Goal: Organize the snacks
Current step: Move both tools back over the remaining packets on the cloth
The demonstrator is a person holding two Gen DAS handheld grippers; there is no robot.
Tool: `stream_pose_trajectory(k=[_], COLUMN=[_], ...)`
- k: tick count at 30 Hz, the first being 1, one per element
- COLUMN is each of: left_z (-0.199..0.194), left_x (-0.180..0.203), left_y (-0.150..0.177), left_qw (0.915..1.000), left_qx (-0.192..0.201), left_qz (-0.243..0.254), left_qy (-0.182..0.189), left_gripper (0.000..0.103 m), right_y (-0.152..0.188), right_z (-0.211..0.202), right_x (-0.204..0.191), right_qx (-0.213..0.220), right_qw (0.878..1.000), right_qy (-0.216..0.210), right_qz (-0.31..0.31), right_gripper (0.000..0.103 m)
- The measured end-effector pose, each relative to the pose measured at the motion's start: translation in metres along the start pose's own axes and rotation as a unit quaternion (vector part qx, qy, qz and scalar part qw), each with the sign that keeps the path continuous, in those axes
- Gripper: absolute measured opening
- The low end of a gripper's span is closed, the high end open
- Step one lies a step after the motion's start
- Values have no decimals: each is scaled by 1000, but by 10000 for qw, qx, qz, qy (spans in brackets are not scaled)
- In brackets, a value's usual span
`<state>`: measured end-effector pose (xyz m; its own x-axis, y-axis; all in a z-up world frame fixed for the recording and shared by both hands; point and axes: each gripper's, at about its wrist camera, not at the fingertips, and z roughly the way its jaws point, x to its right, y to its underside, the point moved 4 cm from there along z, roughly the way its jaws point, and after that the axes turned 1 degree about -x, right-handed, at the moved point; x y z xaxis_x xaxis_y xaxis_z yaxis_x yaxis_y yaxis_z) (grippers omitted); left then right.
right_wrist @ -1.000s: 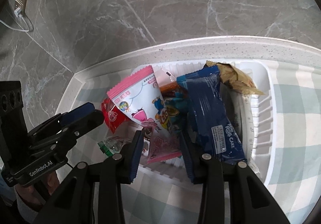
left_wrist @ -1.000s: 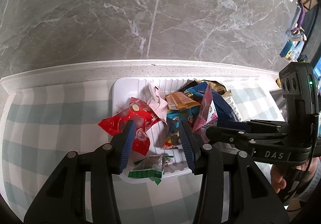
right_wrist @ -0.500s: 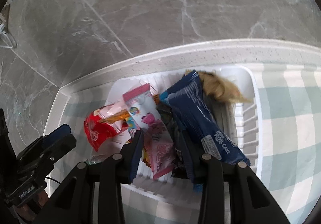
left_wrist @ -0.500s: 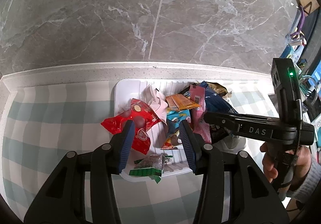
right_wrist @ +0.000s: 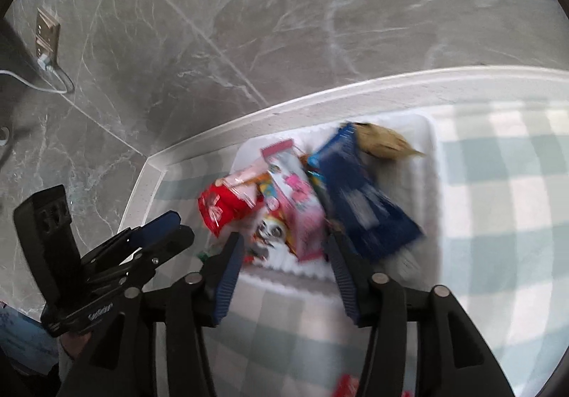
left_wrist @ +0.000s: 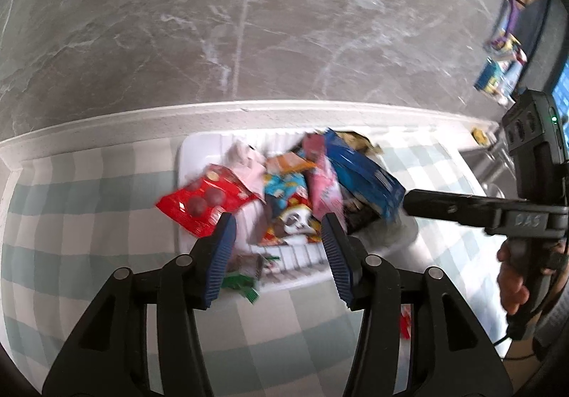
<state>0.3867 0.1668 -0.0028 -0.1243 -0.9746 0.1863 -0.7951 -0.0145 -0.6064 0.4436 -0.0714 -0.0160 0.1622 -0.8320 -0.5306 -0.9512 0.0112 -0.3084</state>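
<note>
A white tray (left_wrist: 192,155) on the checked cloth holds a heap of snack packets: a red one (left_wrist: 202,198), a pink one (left_wrist: 325,183), a long blue one (left_wrist: 362,173) and an orange one (left_wrist: 290,162). A green packet (left_wrist: 245,285) hangs over the tray's near rim. My left gripper (left_wrist: 277,244) is open and empty, just in front of the tray. My right gripper (right_wrist: 284,255) is open and empty at the tray's (right_wrist: 425,134) near edge, over the pink packet (right_wrist: 298,212) and beside the blue one (right_wrist: 366,205). The right gripper's arm also shows in the left wrist view (left_wrist: 462,208).
A grey marble wall rises behind a white countertop ledge (left_wrist: 249,109). A small red wrapper (left_wrist: 405,326) lies on the cloth near me. A wall socket with a plugged cable (right_wrist: 46,38) is at the far left. Cluttered items (left_wrist: 498,66) stand at the far right.
Both grippers have pulled back from the tray. The pink packet, held upright by the right gripper before, now lies in the heap. The view is motion-blurred.
</note>
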Motion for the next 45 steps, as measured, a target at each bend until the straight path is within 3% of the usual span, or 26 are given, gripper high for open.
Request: stream_pose_trajectory(k=[6,11,15,27,37,41,45], left_z=[4,11,18,33,68,79,88], left_x=[34,76,112,173,193,200,209], left_y=[24,50,69,105,121,124,130], left_qw=[9983,9905,9783,9442,9085,8921,8735], left_qx=[-267,-565,-785,-1213,-1502,-1541,-1601], left_qz=[445,1135,1762,2841,3631,3978,4328], left_qy=[254,530,762,1142,1419,1486,1550], left_gripper=[49,49,49,50,50,50,50], right_y=[51,102,146,267,276,273,266], right_z=[-44,-72,-92,-117,-91,-87,-81], right_x=[38,60,73,68,68,64,56], right_qx=[20,-37,-94,-698,-263,-83,-27], right_qw=[9987,9957,9922,9793,9613,9542,9542], right_qy=[375,666,654,420,144,272,667], right_qz=[346,640,1056,1854,2738,2979,2915], right_gripper=[57,57,58,61,62,62,59])
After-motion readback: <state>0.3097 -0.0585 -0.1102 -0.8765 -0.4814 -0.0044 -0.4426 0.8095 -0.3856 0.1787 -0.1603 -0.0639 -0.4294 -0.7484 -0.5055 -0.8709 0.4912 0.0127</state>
